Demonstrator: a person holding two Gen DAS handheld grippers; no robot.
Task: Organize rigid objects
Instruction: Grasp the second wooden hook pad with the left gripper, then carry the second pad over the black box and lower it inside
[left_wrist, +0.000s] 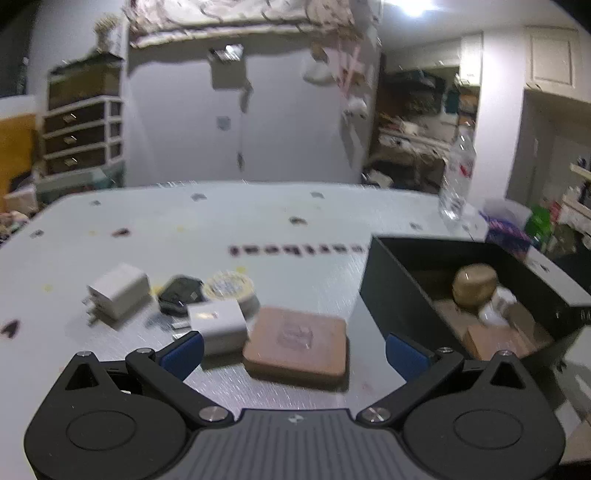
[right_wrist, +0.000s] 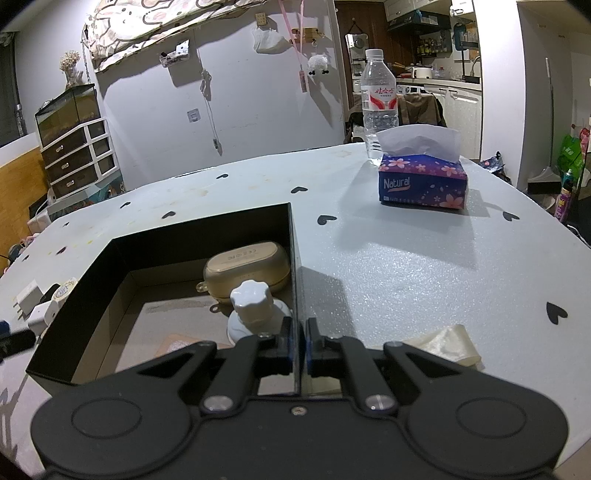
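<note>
My left gripper (left_wrist: 293, 354) is open and empty just above the table, with a flat tan square pad (left_wrist: 297, 345) lying between its blue fingertips. Beyond it lie a white adapter (left_wrist: 218, 325), a white plug charger (left_wrist: 118, 290), a small black object (left_wrist: 181, 295) and a round tape roll (left_wrist: 231, 286). The black box (left_wrist: 480, 295) stands to the right. My right gripper (right_wrist: 298, 345) is shut on the black box's right wall (right_wrist: 295, 266). Inside the box are a gold earbud case (right_wrist: 247, 267) and a white knobbed object (right_wrist: 255, 310).
A tissue box (right_wrist: 423, 181) and a water bottle (right_wrist: 378, 103) stand at the far right of the grey table (right_wrist: 424, 266). A crumpled cream wrapper (right_wrist: 443, 343) lies by my right gripper. A drawer unit (right_wrist: 77, 158) stands beyond the table's left side.
</note>
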